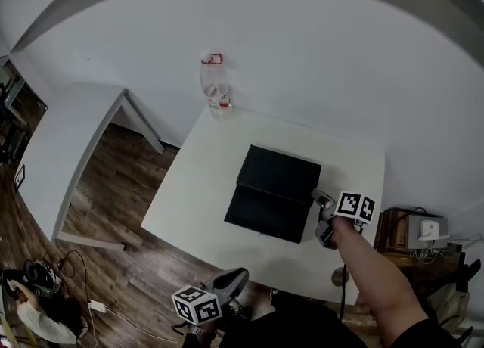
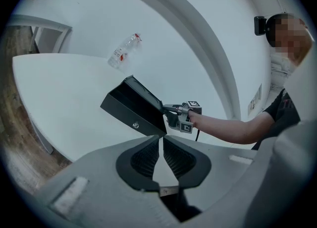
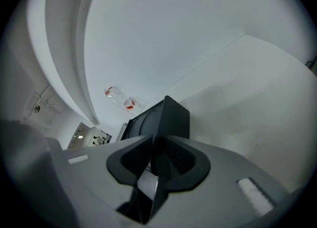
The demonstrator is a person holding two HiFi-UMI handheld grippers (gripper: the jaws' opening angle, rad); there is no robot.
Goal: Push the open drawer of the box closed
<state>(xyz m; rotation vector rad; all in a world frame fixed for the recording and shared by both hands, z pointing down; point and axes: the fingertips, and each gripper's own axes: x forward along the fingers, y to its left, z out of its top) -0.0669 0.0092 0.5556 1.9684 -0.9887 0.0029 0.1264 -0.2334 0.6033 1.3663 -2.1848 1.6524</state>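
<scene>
Head view shows the black box (image 1: 281, 166) sitting about mid-tabletop (image 1: 189, 195), its drawer (image 1: 266, 214) pulled out toward the person. Both parts look like stiff, matte, flat-walled panels, probably light. On a smooth white surface I'd expect the whole box to skate away under a push unless its body is braced. The best contact is likely the flat drawer front, pressed near its middle so the drawer runs straight and doesn't jam.

A small pale round fitting (image 2: 134, 124) sits on that front. I can't tell whether it is a knob or a badge, and nothing on it can be read. The box carries no other writing.

The right claw (image 1: 322, 216) is at the box's right side. In the right gripper view its jaws stand apart with a dark edge of the box between them. Light shows beside that edge, so I judge it straddled rather than clamped.

The left claw (image 1: 240, 274) hangs low, short of the tabletop's near edge and well apart from the drawer. Its jaws are parted only a crack, with nothing between them.

At the far edge stands a clear bottle (image 1: 215, 89) with a red cap and a red label, its print too small to read
</scene>
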